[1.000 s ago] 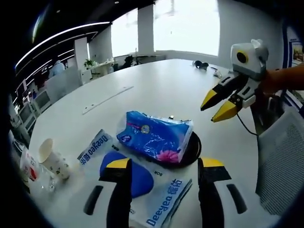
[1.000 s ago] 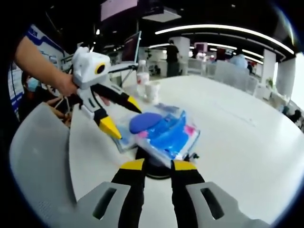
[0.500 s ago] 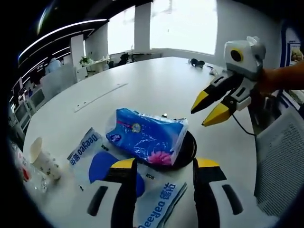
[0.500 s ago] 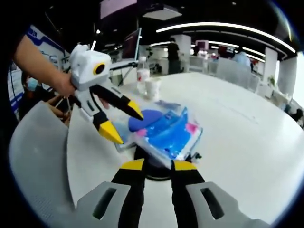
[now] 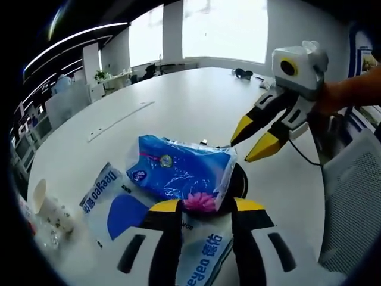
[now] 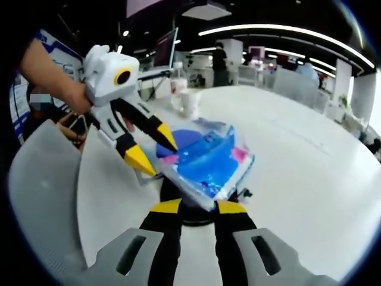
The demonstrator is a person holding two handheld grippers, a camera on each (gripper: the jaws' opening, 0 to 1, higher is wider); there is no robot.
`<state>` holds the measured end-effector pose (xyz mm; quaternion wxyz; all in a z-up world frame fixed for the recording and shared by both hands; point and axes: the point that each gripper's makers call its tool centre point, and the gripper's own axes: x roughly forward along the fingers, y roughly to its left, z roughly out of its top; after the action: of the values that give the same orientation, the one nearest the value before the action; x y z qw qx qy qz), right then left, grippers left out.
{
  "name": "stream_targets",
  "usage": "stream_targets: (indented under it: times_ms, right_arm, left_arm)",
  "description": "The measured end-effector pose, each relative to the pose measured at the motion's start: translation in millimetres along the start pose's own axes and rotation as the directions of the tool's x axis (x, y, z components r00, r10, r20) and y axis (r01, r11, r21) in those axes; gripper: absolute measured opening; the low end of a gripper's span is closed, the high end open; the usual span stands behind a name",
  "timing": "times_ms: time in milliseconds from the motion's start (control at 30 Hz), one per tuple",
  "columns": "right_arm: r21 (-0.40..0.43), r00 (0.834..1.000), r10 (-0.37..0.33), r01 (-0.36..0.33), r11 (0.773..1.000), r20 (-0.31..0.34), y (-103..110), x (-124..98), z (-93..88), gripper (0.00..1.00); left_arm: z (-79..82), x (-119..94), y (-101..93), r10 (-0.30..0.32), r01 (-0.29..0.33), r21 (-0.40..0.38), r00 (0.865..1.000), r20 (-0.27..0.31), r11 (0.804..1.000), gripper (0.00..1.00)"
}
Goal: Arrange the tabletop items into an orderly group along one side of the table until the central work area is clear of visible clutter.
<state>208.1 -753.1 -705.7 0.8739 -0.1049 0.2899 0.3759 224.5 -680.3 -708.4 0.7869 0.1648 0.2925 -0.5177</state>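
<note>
— Where's the blue tissue pack (image 5: 181, 174)?
— On a black disc (image 5: 238, 182), lying flat, long axis slanting across the table (image 5: 178, 101).
— Grippers?
— Left gripper (image 5: 205, 208) and right gripper (image 6: 193, 207) both spread, holding nothing.

A large white round-edged table (image 5: 196, 101) carries everything. Directly on it lie a flat white-and-blue printed plastic packet (image 5: 113, 202), a black round disc (image 5: 238, 182) under a blue plastic tissue pack (image 5: 178, 173), and a tipped white paper cup (image 5: 47, 205) near the rim. Farther off, a clear plastic bottle (image 6: 176, 89) and an upright white paper cup (image 6: 189, 102) stand together.
</note>
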Motion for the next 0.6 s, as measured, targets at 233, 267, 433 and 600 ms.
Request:
stream_targets:
  times_ms: [233, 267, 433, 600]
  right_arm:
    - [-0.002, 1.000, 0.008, -0.008, 1.000, -0.019, -0.2, 8.5, -1.8, 0.17]
    - [-0.001, 1.000, 0.009, -0.009, 1.000, -0.019, -0.1, 8.7, -1.6, 0.15]
    - [-0.018, 0.999, 0.023, -0.024, 1.000, -0.035, 4.4, 10.5, -2.6, 0.07]
    - [-0.014, 0.999, 0.017, -0.017, 1.000, -0.038, 4.8, 10.6, -3.2, 0.02]
  left_arm:
    - [-4.1, 2.4, -3.6, -0.028, 0.028, 0.011, 0.999, -0.031, 1.000, 0.23]
    - [-5.1, 2.9, -2.7, -0.028, 0.028, 0.013, 0.999, -0.035, 1.000, 0.22]
    - [-6.0, 2.9, -2.2, -0.041, 0.041, 0.013, 0.998, -0.049, 0.999, 0.10]
    - [-6.7, 3.7, -2.9, -0.043, 0.044, 0.014, 0.998, -0.056, 0.999, 0.07]
